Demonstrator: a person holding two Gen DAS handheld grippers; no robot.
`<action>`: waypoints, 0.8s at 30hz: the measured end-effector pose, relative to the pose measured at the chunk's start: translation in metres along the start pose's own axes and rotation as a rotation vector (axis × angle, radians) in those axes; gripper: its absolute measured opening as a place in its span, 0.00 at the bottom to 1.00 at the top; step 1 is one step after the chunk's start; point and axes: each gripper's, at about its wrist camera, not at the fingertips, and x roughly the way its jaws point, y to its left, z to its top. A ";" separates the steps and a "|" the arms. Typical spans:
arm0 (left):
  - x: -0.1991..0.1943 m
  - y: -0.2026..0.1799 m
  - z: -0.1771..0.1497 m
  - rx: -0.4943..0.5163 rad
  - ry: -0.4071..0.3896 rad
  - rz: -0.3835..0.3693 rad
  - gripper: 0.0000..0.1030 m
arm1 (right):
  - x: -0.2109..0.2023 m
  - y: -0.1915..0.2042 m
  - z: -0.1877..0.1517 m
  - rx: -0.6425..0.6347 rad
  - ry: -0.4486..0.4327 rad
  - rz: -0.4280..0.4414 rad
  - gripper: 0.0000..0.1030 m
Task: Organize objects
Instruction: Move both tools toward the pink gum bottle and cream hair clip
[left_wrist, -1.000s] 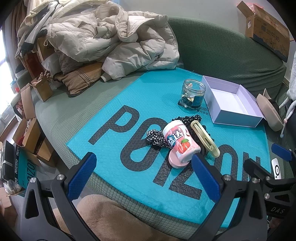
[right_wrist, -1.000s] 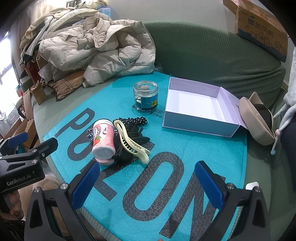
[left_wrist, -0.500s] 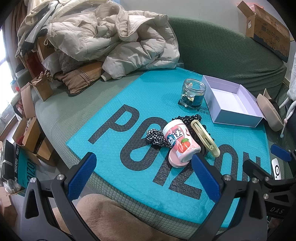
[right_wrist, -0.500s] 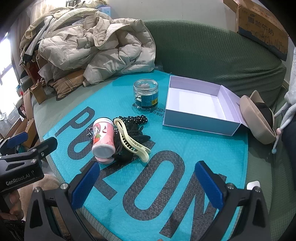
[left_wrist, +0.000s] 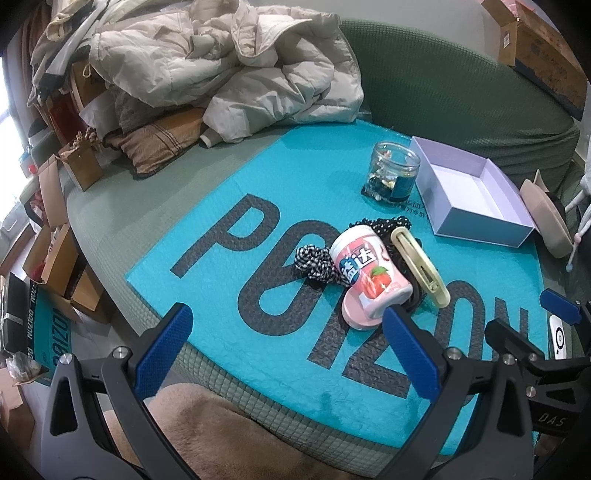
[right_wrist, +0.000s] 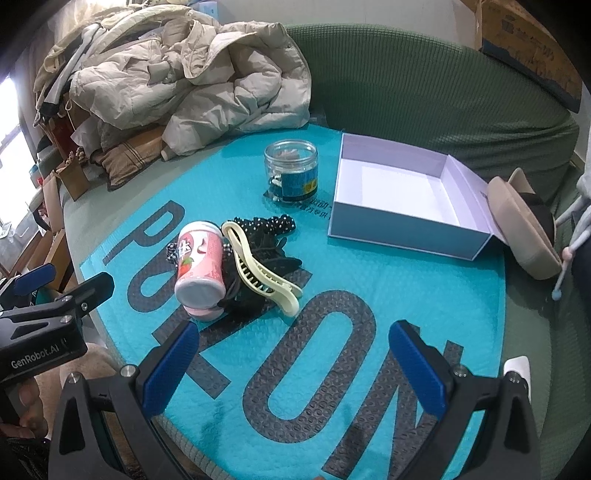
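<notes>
A pink and white cup (left_wrist: 369, 271) (right_wrist: 201, 264) lies on its side on the teal mat (left_wrist: 229, 295) (right_wrist: 388, 295), on top of a pile of hair things. Beside it rest a cream hair claw (left_wrist: 419, 266) (right_wrist: 260, 271), a checked scrunchie (left_wrist: 314, 260) and a black dotted scrunchie (right_wrist: 266, 225). Behind them stands a glass jar (left_wrist: 393, 175) (right_wrist: 291, 170), with an open lilac box (left_wrist: 476, 192) (right_wrist: 399, 195) to its right. My left gripper (left_wrist: 284, 347) is open, near the mat's front edge. My right gripper (right_wrist: 295, 365) is open too, in front of the pile and apart from it.
A heap of beige jackets (left_wrist: 221, 74) (right_wrist: 184, 85) lies at the back left of the green sofa (left_wrist: 461, 96) (right_wrist: 424, 92). A beige hat (left_wrist: 546, 221) (right_wrist: 521, 229) sits right of the box. Cardboard boxes (left_wrist: 55, 251) stand on the floor at left.
Both views have crept slightly closer to the pile. Nothing on the mat has moved, and both grippers stay open.
</notes>
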 end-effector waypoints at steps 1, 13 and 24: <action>0.003 0.001 0.000 -0.002 0.007 -0.002 1.00 | 0.002 0.000 -0.001 0.000 0.005 0.001 1.00; 0.038 0.000 -0.004 -0.009 0.088 -0.001 1.00 | 0.033 -0.001 0.000 0.009 0.073 0.012 1.00; 0.056 -0.005 0.000 -0.012 0.116 -0.053 1.00 | 0.056 -0.005 0.004 0.012 0.100 0.027 1.00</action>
